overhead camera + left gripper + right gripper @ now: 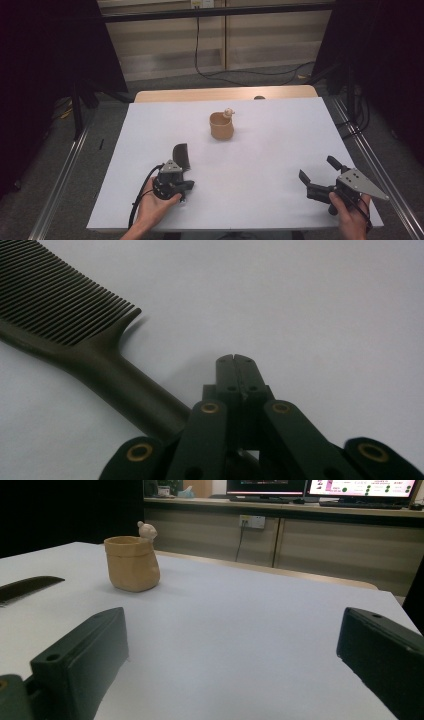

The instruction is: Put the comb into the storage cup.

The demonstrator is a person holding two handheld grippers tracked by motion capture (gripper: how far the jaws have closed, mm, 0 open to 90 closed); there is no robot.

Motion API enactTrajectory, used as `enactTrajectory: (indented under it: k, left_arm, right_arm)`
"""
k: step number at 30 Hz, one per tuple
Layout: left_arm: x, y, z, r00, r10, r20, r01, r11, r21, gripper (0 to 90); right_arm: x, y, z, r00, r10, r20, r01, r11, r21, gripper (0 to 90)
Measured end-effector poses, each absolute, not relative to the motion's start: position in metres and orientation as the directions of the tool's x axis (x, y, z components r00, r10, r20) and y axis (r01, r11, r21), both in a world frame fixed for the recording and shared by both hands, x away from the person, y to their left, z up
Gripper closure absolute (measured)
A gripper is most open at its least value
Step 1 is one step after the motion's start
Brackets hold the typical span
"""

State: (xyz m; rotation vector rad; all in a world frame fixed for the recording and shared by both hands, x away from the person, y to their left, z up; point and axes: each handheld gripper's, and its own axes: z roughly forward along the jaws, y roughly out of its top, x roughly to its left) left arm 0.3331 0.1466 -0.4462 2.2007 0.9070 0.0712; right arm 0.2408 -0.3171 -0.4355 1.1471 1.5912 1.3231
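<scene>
A dark comb (181,154) lies on the white table (280,145), its teeth end away from me. My left gripper (176,172) rests just behind it. In the left gripper view its jaws (233,360) are shut tip to tip with nothing between them, and the comb's handle (125,385) runs under the gripper's left side. A tan cup (221,126) with a small bear figure (229,112) on its rim stands mid-table. My right gripper (316,169) sits open near the front right corner, aimed toward the cup (132,562) and the comb (27,586).
The table's far wooden edge (225,93) shows beyond the white surface. Metal rails (65,170) run along both sides on the floor, and a black cable (240,74) lies behind the table. Monitors (360,487) sit on a counter at the back.
</scene>
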Motion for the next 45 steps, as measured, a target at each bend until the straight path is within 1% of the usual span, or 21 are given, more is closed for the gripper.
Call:
enactTrajectory:
  k: [45]
  left_arm:
    - [0.325, 0.158, -0.442, 0.744, 0.625, -0.235, 0.609, -0.491, 0.623, 90.0]
  right_arm:
    - [0.240, -0.317, -0.435, -0.313, 0.950, -0.003, 0.164, 0.057, 0.985, 0.0]
